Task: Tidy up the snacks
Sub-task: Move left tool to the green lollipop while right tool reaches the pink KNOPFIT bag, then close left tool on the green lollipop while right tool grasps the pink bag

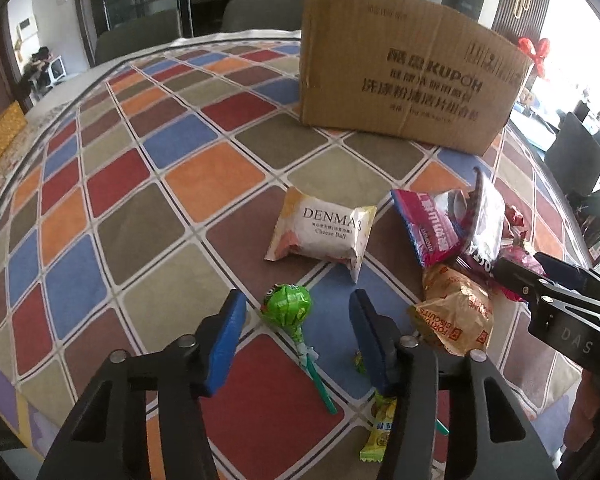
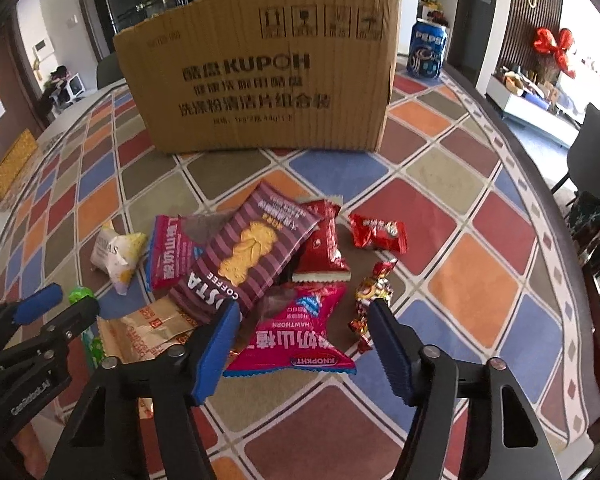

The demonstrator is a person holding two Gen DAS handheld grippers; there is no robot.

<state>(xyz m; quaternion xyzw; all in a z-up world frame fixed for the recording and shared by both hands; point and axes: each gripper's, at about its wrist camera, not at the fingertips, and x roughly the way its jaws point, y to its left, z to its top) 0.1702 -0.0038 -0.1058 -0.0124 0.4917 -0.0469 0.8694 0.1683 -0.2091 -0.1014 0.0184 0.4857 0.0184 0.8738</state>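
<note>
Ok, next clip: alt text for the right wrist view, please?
The open right hand-held gripper hovers above a pink hawthorn snack packet at the near edge of a snack pile on a colourful checkered tablecloth. A maroon striped Costa Coffee biscuit pack tops the pile, with a brown cardboard box behind.

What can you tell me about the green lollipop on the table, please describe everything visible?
The green lollipop has a round head in shiny, crinkled green wrapper with a dark printed patch, twisted below into a frill, and a thin green stick pointing toward the camera. It lies flat on the checkered tablecloth, between the fingers of the open left gripper, apparently untouched by them. The white cheese ball pack lies just beyond it, apart. In the right wrist view only a bit of green shows.
</note>
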